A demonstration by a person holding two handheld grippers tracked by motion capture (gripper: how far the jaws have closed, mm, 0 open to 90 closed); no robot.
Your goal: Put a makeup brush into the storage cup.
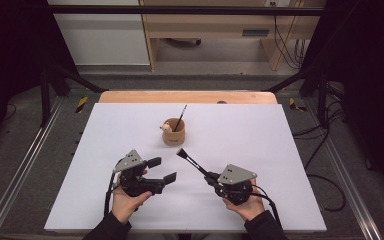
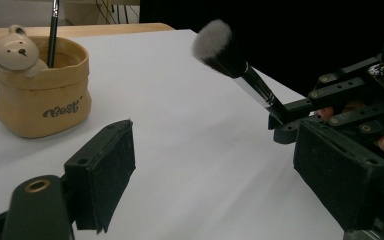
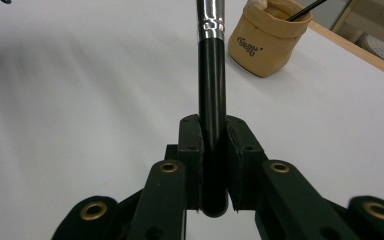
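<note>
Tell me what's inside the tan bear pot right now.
A thin black brush handle stands inside the tan bear pot, leaning on the rim beside the bear figure. Its lower end and the pot's bottom are hidden by the wall.

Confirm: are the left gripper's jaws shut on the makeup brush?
No. The left gripper has its jaws spread wide with nothing between them; the makeup brush is clamped in the right gripper.
</note>
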